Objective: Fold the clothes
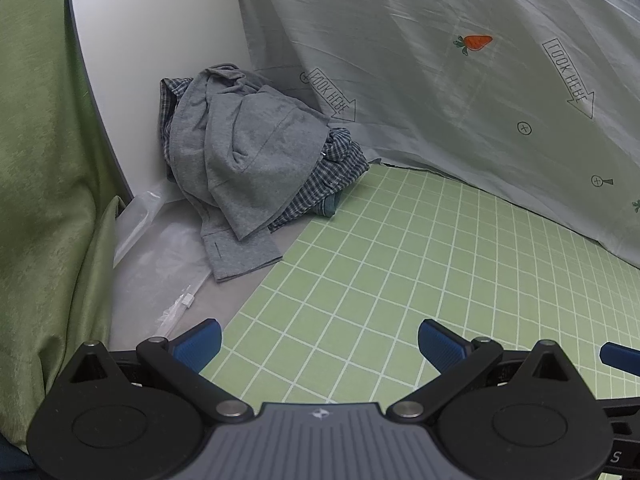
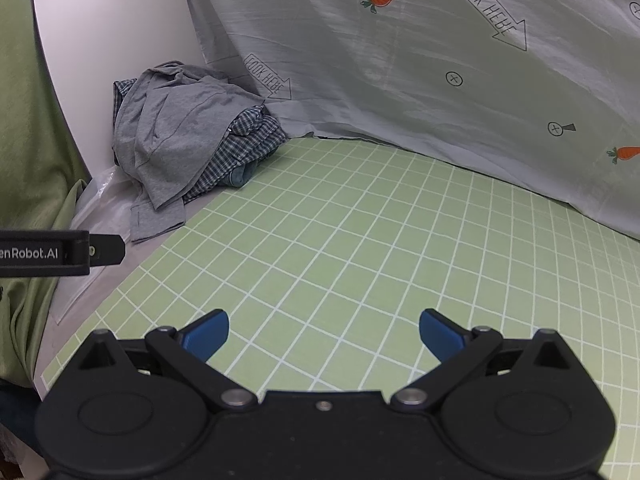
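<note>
A crumpled grey garment [image 1: 248,152] [image 2: 168,136] lies on top of a blue checked garment [image 1: 324,176] [image 2: 240,140] in a heap at the far left corner, against the white wall. My left gripper [image 1: 320,346] is open over the green grid mat [image 1: 400,260], well short of the heap, with nothing between its blue fingers. My right gripper [image 2: 324,336] is also open and holds nothing above the mat [image 2: 360,240]. The left gripper's black body [image 2: 60,254] shows at the left edge of the right wrist view.
A pale sheet printed with carrots and arrows [image 1: 460,60] [image 2: 440,60] hangs along the back. A clear plastic bag [image 1: 160,248] lies left of the mat. A green curtain [image 1: 40,160] hangs on the left, beside a white wall panel [image 1: 160,32].
</note>
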{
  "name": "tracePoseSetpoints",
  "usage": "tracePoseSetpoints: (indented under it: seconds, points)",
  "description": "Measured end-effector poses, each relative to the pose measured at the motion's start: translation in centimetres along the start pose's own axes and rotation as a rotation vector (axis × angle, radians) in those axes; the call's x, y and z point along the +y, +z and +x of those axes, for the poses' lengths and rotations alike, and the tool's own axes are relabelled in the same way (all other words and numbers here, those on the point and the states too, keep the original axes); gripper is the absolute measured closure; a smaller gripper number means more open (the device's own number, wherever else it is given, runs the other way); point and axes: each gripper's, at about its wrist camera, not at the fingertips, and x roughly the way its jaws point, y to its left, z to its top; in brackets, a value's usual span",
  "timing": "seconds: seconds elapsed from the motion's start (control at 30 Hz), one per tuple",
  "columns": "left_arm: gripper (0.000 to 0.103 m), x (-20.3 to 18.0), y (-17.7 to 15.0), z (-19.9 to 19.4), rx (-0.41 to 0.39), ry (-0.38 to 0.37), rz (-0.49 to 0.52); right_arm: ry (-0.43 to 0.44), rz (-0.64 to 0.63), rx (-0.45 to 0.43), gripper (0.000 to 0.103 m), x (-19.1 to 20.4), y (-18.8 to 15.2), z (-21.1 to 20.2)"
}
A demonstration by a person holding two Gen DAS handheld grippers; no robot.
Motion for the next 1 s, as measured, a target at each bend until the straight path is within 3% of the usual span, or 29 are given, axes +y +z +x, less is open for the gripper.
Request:
tracePoseSetpoints:
  seconds: [0.57, 1.0]
  points:
    - [0.000, -0.3, 0.4, 1.1, 0.026, -0.013, 0.025, -0.001, 0.002, 0.016, 0.000, -0.1, 0.3, 0.7]
    - [0.000, 0.8, 2.5, 4.0, 0.067, 0.011, -0.047, 0.106, -0.028, 0.010, 0.000, 0.8, 3.7, 3.5]
